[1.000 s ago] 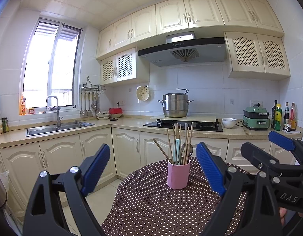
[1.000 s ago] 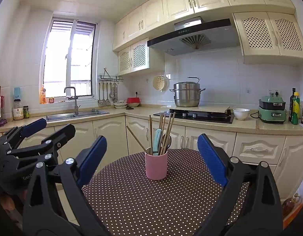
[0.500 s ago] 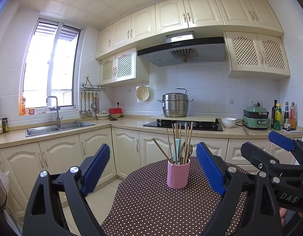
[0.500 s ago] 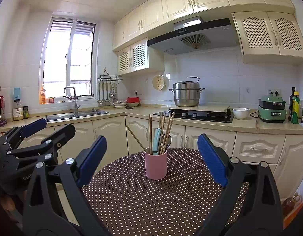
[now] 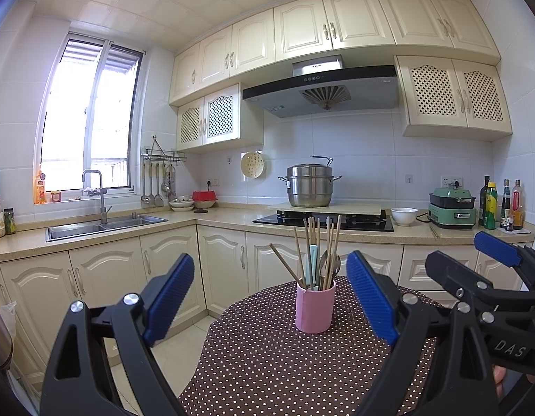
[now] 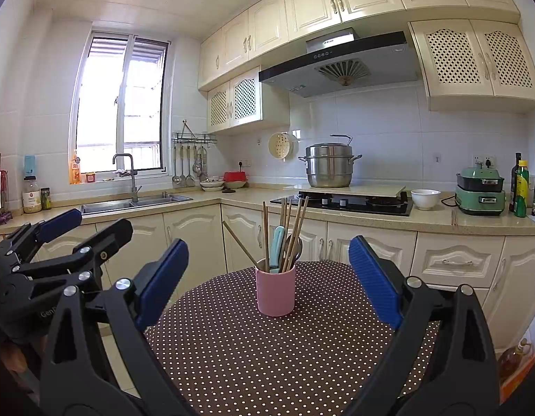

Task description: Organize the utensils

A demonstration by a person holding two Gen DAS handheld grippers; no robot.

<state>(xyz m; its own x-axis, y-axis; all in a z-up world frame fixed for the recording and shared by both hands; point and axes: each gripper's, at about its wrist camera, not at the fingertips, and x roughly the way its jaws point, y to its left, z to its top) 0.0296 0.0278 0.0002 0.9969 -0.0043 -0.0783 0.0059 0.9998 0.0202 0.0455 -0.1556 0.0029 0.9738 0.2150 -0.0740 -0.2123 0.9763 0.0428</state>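
Observation:
A pink cup (image 5: 315, 308) (image 6: 275, 291) stands upright on a round table with a brown polka-dot cloth (image 5: 274, 360) (image 6: 267, 357). It holds several wooden chopsticks (image 5: 328, 242) (image 6: 295, 228), a pale teal handle (image 5: 313, 260) (image 6: 277, 246) and a metal spoon. My left gripper (image 5: 271, 294) is open, held level in front of the cup with nothing between its blue pads. My right gripper (image 6: 269, 280) is also open and empty, short of the cup. Each gripper shows at the other view's edge.
Behind the table run cream cabinets and a counter (image 5: 232, 216) with a sink (image 5: 104, 223), a hob with a steel pot (image 5: 309, 185), a white bowl (image 5: 404, 215), a green cooker (image 5: 452, 208) and bottles (image 5: 500, 204). Floor tiles (image 5: 177, 350) lie left of the table.

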